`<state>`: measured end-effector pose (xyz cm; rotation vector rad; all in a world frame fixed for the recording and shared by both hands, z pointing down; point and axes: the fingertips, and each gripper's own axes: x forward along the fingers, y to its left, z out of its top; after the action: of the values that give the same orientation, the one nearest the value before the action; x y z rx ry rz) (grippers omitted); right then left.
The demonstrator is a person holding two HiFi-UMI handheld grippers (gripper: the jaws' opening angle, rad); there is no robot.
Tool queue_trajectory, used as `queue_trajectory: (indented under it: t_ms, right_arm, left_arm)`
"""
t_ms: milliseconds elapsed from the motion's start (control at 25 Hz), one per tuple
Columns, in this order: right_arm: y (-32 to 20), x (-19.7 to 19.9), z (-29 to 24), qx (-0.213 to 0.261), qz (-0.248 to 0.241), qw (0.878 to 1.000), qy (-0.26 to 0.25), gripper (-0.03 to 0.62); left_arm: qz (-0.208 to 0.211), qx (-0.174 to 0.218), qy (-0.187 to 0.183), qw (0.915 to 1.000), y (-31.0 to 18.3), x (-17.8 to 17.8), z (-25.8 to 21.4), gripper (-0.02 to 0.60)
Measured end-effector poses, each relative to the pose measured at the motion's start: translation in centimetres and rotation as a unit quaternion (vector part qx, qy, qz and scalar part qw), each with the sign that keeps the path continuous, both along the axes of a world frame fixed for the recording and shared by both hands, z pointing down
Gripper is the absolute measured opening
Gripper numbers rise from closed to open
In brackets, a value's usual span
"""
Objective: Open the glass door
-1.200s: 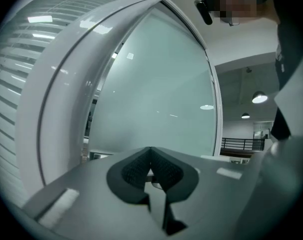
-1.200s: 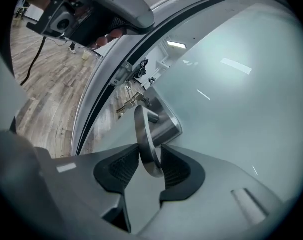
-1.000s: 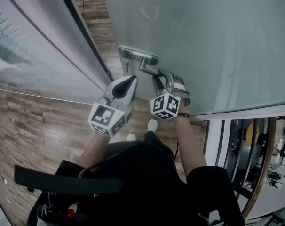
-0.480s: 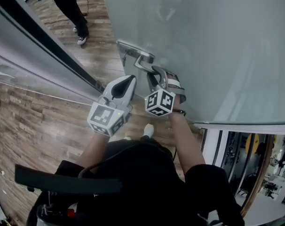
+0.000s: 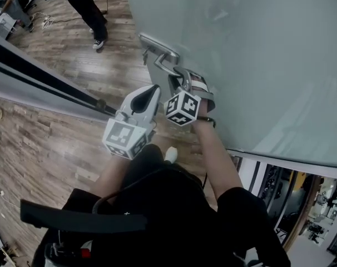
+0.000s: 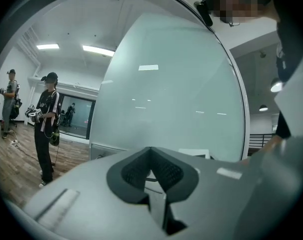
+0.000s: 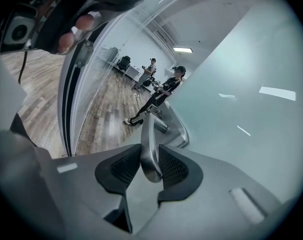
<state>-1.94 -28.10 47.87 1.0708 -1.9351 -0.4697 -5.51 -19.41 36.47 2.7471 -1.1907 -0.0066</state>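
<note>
Door (image 5: 257, 49) is frosted glass and fills the upper right of the head view. Its handle (image 5: 160, 52) sits near the door's left edge.

Right gripper (image 5: 177, 81): jaws closing on the handle lever, and the lever sits between both pads in the right gripper view (image 7: 150, 156).

Left gripper (image 5: 153, 89): jaws together, nothing between them (image 6: 151, 159). It is just beside the right one and clear of the handle.

Around:
- Wood floor (image 5: 46, 149) lies to the left.
- Dark rail (image 5: 46, 77) of the fixed glass panel runs diagonally across it.
- Bystander (image 5: 90, 10) stands on the floor past the door edge, well apart from the grippers, and also shows in the left gripper view (image 6: 47, 124).
- Second person (image 6: 10, 101) stands farther back.
- Operator's shoe (image 5: 169, 153) is below the grippers.

Versus a second ago:
- The gap between door edge and rail is wider, so more floor shows.
- The bystander wasn't in the head view then and is now.
- Handle and both grippers sit higher and further left in frame.
- Right jaws are on the lever in both.
</note>
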Motion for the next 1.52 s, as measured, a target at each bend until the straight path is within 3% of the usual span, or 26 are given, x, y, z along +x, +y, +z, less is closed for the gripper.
queue_trajectory:
  t_ms: [280, 520, 800, 920, 1080, 1280, 1520]
  right_arm:
    - [-4.6, 1.8, -0.7, -0.006, 0.007, 1.000, -0.004, 0.109]
    - [-7.4, 4.0, -0.3, -0.003, 0.027, 1.000, -0.012, 0.107]
    - [-12.9, 8.6, -0.9, -0.013, 0.054, 0.998, -0.028, 0.104]
    - [-14.4, 10.2, -1.2, -0.014, 0.070, 0.997, -0.029, 0.101]
    - [-14.6, 9.9, -0.4, -0.007, 0.088, 0.996, -0.023, 0.100]
    - [-15.1, 10.1, -0.2, 0.000, 0.122, 0.992, -0.015, 0.097]
    - [-15.5, 11.2, -0.1, 0.007, 0.154, 0.988, -0.013, 0.095]
  left_arm:
    - [-0.006, -0.008, -0.004, 0.9999, -3.4, 1.0, -0.2, -0.002]
    - [0.020, -0.012, -0.005, 0.9997, -6.1, 3.4, 0.5, -0.002]
    - [0.046, -0.041, -0.015, 0.9980, -13.4, 8.8, -0.7, -0.002]
    - [0.074, -0.015, 0.003, 0.9972, -15.6, 10.7, -1.4, -0.002]
    - [0.084, -0.009, 0.009, 0.9964, -16.6, 9.8, -1.1, -0.002]
    - [0.127, 0.012, 0.035, 0.9912, -17.4, 9.2, -0.5, -0.002]
    - [0.142, 0.005, 0.040, 0.9891, -18.9, 8.6, -0.5, -0.002]
